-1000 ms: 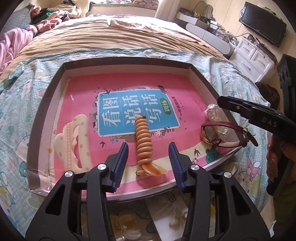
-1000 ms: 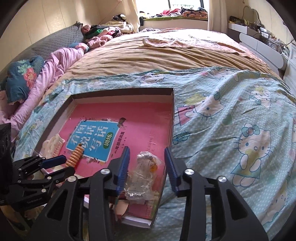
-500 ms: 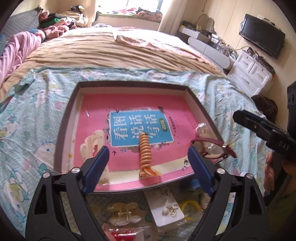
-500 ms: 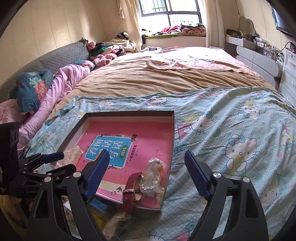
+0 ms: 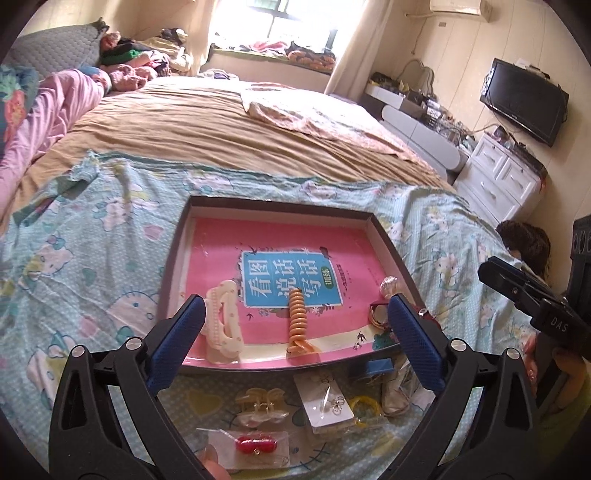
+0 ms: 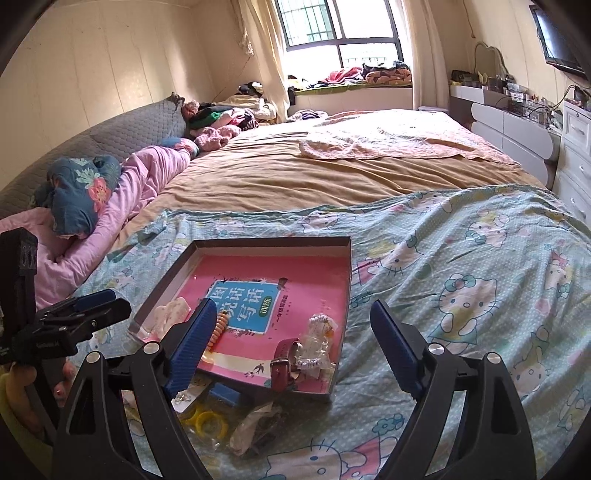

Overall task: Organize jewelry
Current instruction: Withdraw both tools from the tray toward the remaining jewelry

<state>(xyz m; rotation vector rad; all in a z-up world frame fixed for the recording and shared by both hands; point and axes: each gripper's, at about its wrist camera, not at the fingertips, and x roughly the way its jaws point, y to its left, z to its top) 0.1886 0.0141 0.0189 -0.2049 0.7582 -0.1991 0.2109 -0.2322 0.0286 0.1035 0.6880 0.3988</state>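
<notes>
Left gripper: jaws spread wide and opening, nothing between the pads. It hangs above the near edge of the tray, pointing down at the bed.

Right gripper: jaws spread wide, nothing pinched; the tray's near right corner shows in the gap between its fingers.

Loose items on the patterned bedsheet, nearest the person — a clear packet with a red clip, a pale translucent claw clip, a card of earrings, a yellow ring and a small blue box just in front of the tray wall.

Tray: a shallow dark-rimmed box lying flat on the sheet, with a pink book covering its floor.

Items in the tray, along its near edge:
- Cream hair claw, left side, lying flat.
- Orange spiral hair tie, centre, stretched out lengthwise across the book's blue title panel.
- Dark red watch, right side, strap curled, partly behind the left gripper's right finger in the left wrist view.
- Clear crinkled packet, touching the watch, against the right wall.

Beyond the tray — a tan blanket across the bed, pink bedding along its left side, a window at the far wall.
</notes>
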